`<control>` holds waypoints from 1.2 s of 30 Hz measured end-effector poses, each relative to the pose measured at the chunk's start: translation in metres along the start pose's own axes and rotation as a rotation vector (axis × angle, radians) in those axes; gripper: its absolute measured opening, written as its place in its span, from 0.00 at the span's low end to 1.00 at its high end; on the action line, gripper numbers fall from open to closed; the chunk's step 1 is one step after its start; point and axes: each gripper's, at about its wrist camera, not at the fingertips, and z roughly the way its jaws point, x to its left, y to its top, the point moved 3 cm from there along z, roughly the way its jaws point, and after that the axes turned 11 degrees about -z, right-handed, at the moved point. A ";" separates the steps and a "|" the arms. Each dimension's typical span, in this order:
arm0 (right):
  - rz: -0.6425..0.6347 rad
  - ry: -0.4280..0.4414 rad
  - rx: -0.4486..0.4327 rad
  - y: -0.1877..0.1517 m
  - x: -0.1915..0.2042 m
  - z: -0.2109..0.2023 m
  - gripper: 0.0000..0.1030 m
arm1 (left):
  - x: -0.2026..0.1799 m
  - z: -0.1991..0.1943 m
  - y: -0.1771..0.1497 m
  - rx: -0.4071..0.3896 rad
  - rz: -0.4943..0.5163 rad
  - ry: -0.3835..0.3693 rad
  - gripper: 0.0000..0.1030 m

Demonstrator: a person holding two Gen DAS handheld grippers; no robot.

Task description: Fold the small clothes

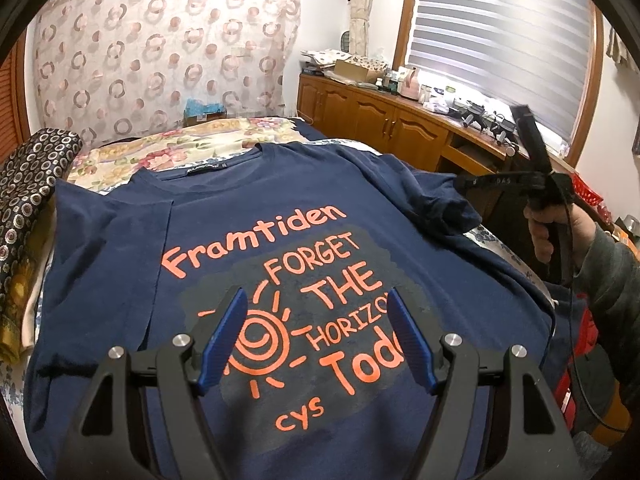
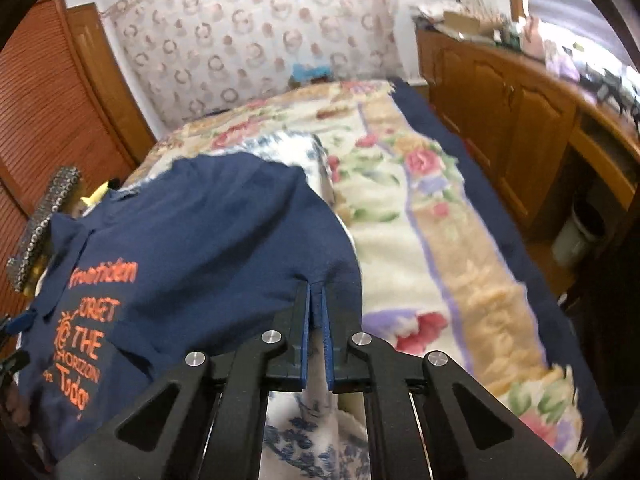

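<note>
Floral bedspread point(image 2: 420, 216) under T-shirt point(image 1: 280, 240); right gripper point(image 2: 316, 312) pinching sleeve.

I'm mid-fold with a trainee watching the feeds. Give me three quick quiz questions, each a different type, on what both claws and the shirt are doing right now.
1. True or false: the left claw is closed on the navy T-shirt.
2. Multiple choice: what does the right claw grip? A) the floral blanket B) the T-shirt's sleeve edge C) nothing
3. Fill in: the shirt lies with its orange print facing ____.

Key
1. False: its jaws stand wide apart above the sun print, holding nothing.
2. B: the jaws are pinched on a navy fabric edge, seemingly the sleeve.
3. Up: the lettering reads plainly in the left wrist view.
</note>
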 end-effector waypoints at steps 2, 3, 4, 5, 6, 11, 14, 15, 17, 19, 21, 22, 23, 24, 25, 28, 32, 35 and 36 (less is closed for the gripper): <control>-0.032 -0.005 -0.027 0.010 0.009 -0.007 0.03 | 0.003 -0.002 0.000 -0.005 -0.003 0.001 0.70; -0.050 0.000 -0.037 0.015 0.016 -0.010 0.03 | 0.004 -0.004 0.000 -0.007 -0.004 0.002 0.70; -0.072 0.004 -0.049 0.021 0.023 -0.013 0.03 | 0.006 -0.005 0.000 -0.012 -0.008 0.004 0.70; -0.098 0.012 -0.065 0.028 0.034 -0.016 0.03 | 0.008 -0.007 0.001 -0.016 -0.012 0.007 0.70; -0.126 0.025 -0.081 0.036 0.045 -0.020 0.03 | 0.010 -0.009 0.003 -0.021 -0.017 0.010 0.70; -0.264 0.103 -0.149 0.074 0.111 -0.027 0.03 | 0.024 -0.015 0.004 -0.040 -0.054 0.021 0.70; -0.325 0.184 -0.175 0.090 0.152 -0.025 0.03 | 0.028 -0.015 0.002 -0.039 -0.065 0.025 0.70; -0.350 0.223 -0.180 0.093 0.166 -0.024 0.07 | 0.029 -0.015 0.001 -0.039 -0.066 0.026 0.70; -0.377 0.237 -0.183 0.094 0.180 -0.022 0.26 | 0.030 -0.015 0.000 -0.039 -0.067 0.026 0.70; -0.389 0.230 -0.178 0.091 0.184 -0.018 0.37 | 0.033 -0.016 -0.001 -0.040 -0.070 0.023 0.70; -0.383 0.208 -0.155 0.082 0.177 -0.011 0.37 | 0.035 -0.017 -0.001 -0.040 -0.074 0.022 0.70; -0.377 0.198 -0.140 0.077 0.172 -0.009 0.37 | 0.036 -0.016 -0.002 -0.038 -0.078 0.020 0.70; -0.369 0.186 -0.128 0.073 0.165 -0.007 0.37 | 0.036 -0.016 -0.001 -0.038 -0.081 0.020 0.70; -0.356 0.167 -0.109 0.069 0.157 -0.002 0.37 | 0.037 -0.016 -0.001 -0.038 -0.083 0.019 0.70; -0.340 0.147 -0.081 0.063 0.148 0.003 0.37 | 0.037 -0.016 -0.001 -0.038 -0.084 0.020 0.70; -0.292 0.124 -0.011 0.046 0.128 0.019 0.37 | 0.039 -0.015 -0.001 -0.037 -0.088 0.020 0.70; -0.227 0.140 0.046 0.021 0.117 0.030 0.37 | 0.039 -0.015 -0.001 -0.037 -0.087 0.021 0.70; -0.224 0.151 0.067 0.011 0.121 0.035 0.37 | 0.040 -0.015 -0.002 -0.035 -0.086 0.021 0.70; -0.223 0.156 0.073 0.010 0.122 0.037 0.37 | 0.039 -0.015 -0.002 -0.035 -0.087 0.021 0.70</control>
